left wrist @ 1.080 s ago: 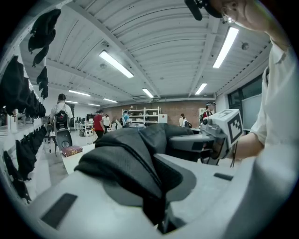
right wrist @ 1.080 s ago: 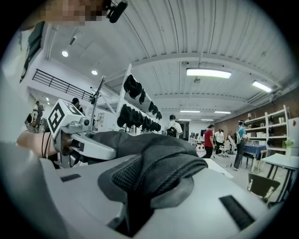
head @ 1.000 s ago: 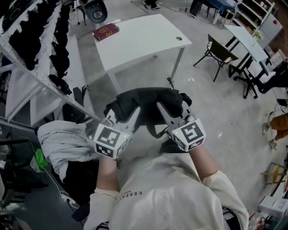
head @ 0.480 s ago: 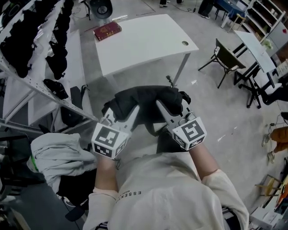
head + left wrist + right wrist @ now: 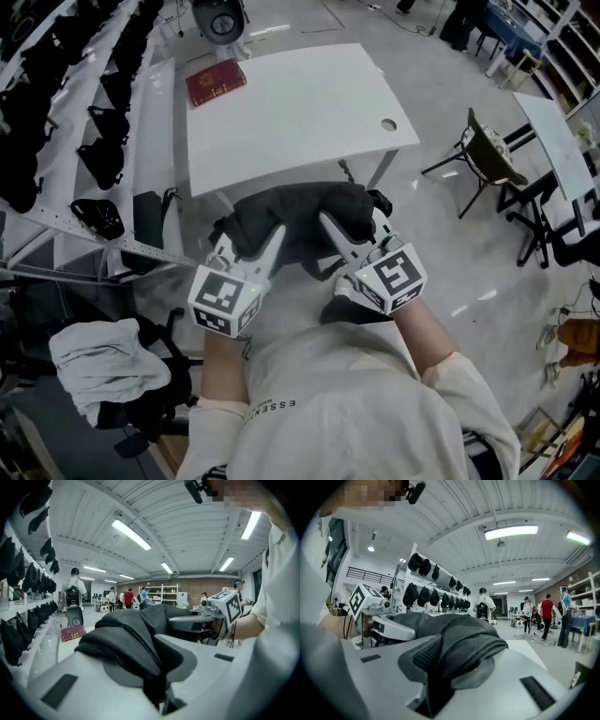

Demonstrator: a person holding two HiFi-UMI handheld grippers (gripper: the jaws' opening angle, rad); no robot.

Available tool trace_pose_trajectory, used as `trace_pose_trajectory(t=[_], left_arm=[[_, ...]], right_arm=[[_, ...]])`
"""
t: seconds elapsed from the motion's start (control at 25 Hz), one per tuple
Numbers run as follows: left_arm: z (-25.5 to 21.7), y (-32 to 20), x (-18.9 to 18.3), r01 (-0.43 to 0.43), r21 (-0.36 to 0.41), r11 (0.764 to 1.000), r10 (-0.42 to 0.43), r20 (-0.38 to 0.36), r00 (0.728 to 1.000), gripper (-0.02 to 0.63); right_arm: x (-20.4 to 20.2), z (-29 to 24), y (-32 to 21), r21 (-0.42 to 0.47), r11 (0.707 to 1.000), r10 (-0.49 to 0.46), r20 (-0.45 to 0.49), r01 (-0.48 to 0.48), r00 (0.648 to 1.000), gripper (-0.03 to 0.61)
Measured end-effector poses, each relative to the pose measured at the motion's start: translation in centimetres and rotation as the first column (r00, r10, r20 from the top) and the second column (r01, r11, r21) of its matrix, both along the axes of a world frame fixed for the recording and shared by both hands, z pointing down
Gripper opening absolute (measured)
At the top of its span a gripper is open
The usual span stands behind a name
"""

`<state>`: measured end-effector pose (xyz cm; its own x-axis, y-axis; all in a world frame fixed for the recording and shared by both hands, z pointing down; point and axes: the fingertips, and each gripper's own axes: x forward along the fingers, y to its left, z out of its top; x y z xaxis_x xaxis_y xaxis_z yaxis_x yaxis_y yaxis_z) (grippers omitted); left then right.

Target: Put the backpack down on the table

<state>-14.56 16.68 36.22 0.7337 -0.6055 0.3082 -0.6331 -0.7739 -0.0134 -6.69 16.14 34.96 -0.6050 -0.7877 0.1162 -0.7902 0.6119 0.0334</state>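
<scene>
Backpack (image 5: 302, 217): black, soft, carried in front of the person. Its far side is at the near edge of the white bench (image 5: 281, 112), and it is not set down on the bench top. Left gripper (image 5: 251, 242): at the backpack's left side, jaws nearly together, pinching a fold of black fabric. Right gripper (image 5: 354, 225): at the backpack's right side, jaws narrowly parted, clamped on a thicker fold with a mesh panel. Both grippers point toward the bench. Red book (image 5: 216, 82): lies at the bench's far left corner, well apart from the backpack.
</scene>
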Motion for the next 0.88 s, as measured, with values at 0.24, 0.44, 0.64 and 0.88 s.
trace_pose_trajectory(t=[0.24, 0.44, 0.64, 0.88], left_arm=[[-0.7, -6.6, 7.2, 0.049, 0.008, 0.999, -0.049, -0.010, 0.999, 0.064], [-2.1, -10.9, 11.8, 0.082, 0.034, 0.996, -0.081, -0.020, 0.996, 0.064], [-3.6, -14.6, 13.7, 0.103, 0.060, 0.993, -0.102, -0.019, 0.995, 0.064], [-4.8, -20.0, 13.8, 0.125, 0.087, 0.988, -0.123, -0.023, 0.992, 0.066]], right_arm=[[7.1, -0.8, -7.0, 0.020, 0.998, -0.058, -0.016, 0.059, 0.998, 0.089], [11.6, -2.3, -11.6, 0.049, 0.993, -0.107, -0.026, 0.108, 0.994, 0.091], [13.5, -3.8, -15.6, 0.077, 0.987, -0.143, -0.024, 0.144, 0.989, 0.092], [13.5, -5.0, -21.3, 0.096, 0.979, -0.177, -0.030, 0.179, 0.984, 0.094]])
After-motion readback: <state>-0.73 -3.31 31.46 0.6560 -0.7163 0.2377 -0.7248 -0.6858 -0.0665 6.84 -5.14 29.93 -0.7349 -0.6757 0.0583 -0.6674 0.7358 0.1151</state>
